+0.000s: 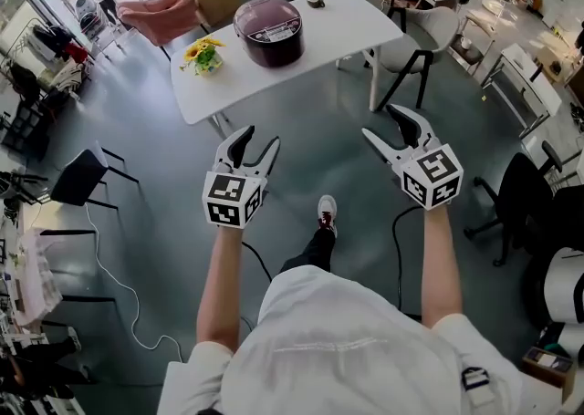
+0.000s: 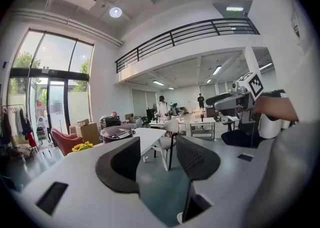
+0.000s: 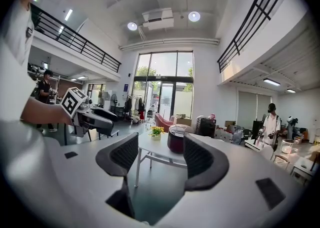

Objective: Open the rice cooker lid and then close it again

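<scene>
Left gripper (image 1: 260,140): jaws apart, empty
Right gripper (image 1: 380,121): jaws apart, empty
Rice cooker (image 1: 268,32): lid down, contents hidden, at 12 o'clock on white table (image 1: 351,19)

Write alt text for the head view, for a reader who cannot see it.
Seen from above, a person holds out the left gripper and the right gripper, both open and empty, over a grey floor, well short of a white table. On the table stand a dark red rice cooker, lid shut, and a bunch of yellow flowers.
</scene>
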A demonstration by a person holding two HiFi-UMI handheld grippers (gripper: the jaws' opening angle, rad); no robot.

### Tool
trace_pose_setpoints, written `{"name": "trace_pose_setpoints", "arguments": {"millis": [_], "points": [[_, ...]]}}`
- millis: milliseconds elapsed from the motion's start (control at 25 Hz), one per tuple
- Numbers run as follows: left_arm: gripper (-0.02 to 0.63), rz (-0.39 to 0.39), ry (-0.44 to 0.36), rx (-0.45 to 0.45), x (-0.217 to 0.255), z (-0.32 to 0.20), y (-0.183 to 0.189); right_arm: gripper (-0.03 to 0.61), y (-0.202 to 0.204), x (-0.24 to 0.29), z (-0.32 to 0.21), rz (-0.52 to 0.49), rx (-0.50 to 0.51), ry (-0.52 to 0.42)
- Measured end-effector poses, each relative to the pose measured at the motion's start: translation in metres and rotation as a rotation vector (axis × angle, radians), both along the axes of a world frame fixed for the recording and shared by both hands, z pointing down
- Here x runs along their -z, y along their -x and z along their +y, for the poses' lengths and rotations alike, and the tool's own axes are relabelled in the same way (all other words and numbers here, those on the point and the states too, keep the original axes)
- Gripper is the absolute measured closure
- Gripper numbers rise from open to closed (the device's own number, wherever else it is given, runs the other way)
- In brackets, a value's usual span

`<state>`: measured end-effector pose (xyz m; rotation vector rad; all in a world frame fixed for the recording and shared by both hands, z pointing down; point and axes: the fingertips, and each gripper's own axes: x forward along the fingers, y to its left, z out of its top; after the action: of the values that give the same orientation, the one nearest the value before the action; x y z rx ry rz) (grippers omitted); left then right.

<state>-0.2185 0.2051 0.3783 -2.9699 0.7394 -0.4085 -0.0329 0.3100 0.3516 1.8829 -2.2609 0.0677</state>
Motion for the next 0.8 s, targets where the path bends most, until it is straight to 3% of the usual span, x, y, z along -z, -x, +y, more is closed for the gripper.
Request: {"name": "trace_pose_setpoints", "arguments": {"millis": [440,800], "points": [[0.373,0.01,-0.001,-0.005,-0.027,-0.107,-0.082,0.288,-0.076,-0.01,-0.102,0.069,0.024,0.036],[0.373,0.009,0.072,0.102,-0.046,-0.246,-0.125,0.276,-0.136,-0.01,-0.235,0.123,0.039,0.082]]}}
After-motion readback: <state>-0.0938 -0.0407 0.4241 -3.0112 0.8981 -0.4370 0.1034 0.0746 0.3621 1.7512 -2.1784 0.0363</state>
